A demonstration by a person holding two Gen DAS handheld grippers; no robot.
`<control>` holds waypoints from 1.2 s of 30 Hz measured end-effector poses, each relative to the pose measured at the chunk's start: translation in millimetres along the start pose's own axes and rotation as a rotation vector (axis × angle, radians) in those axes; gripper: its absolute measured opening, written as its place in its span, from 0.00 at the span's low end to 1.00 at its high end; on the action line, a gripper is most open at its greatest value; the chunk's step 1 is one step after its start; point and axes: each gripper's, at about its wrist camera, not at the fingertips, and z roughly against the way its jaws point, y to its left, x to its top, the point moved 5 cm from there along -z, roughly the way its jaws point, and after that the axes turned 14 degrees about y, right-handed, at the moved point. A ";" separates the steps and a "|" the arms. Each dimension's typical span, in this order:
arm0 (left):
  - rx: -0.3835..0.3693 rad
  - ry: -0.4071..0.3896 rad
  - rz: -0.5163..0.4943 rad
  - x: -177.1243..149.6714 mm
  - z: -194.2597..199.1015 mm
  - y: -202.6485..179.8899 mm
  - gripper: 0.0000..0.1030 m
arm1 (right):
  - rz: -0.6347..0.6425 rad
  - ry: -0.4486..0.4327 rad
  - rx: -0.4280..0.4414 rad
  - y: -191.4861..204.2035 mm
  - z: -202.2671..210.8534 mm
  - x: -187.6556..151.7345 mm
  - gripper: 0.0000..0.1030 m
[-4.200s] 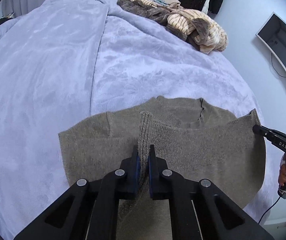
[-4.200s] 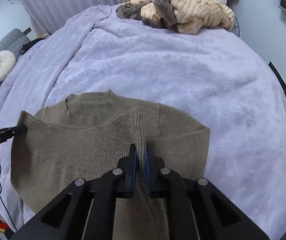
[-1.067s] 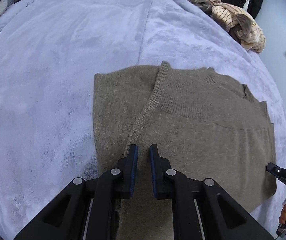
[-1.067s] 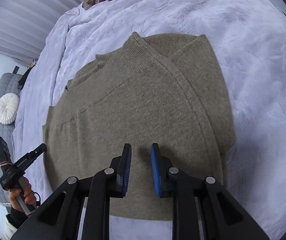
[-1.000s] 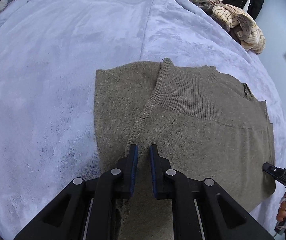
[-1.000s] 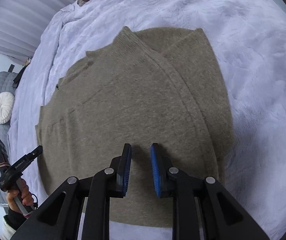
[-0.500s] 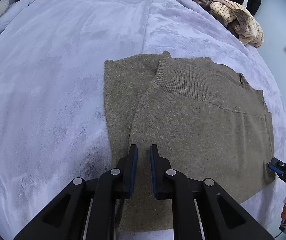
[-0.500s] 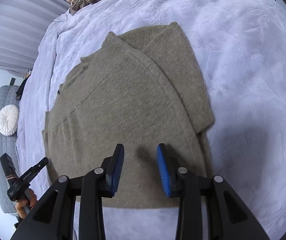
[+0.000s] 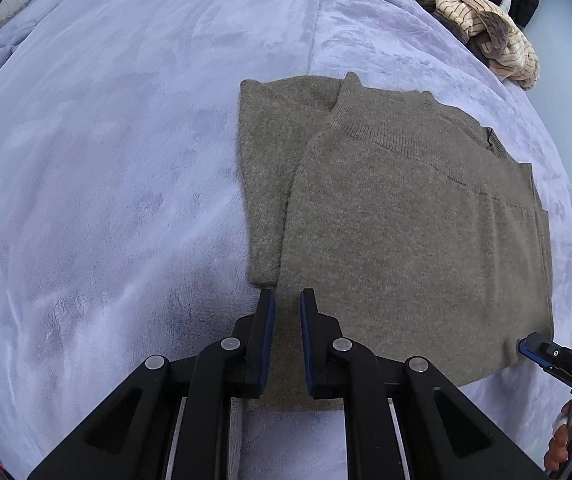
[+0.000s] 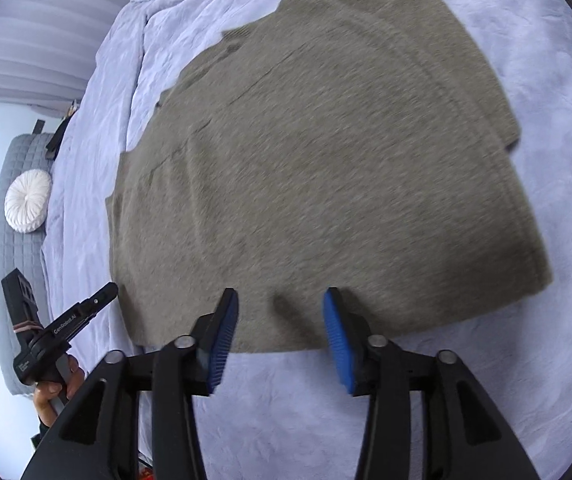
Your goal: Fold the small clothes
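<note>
1. Lavender plush blanket (image 9: 126, 160) covers a wide bed and carries everything in both views.
2. An olive-brown knitted sweater (image 9: 405, 220) lies flat on the blanket, folded, with a ribbed band running across its upper layer and a narrower strip of the lower layer showing along one side.
3. Left hand-held gripper (image 9: 284, 300) hangs over the sweater's near edge with its blue-padded jaws drawn almost together; no cloth sits between them.
4. Right hand-held gripper (image 10: 280, 300) hovers above the near hem; its jaws have just been opening and stand well apart, with nothing between them.
5. Each wrist view catches the other gripper at the picture's edge, near a corner of the sweater, with fingers wrapped round its handle.
6. A heap of striped cream and brown clothes (image 9: 485, 28) sits at the far side of the bed, well apart from the sweater.
7. A round white cushion (image 10: 28, 202) rests on a grey quilted seat beside the bed.
</note>
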 end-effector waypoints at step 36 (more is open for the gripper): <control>0.110 0.009 0.016 -6.4 -0.8 38.7 0.99 | 0.158 0.062 0.142 98.3 -59.7 -35.7 0.85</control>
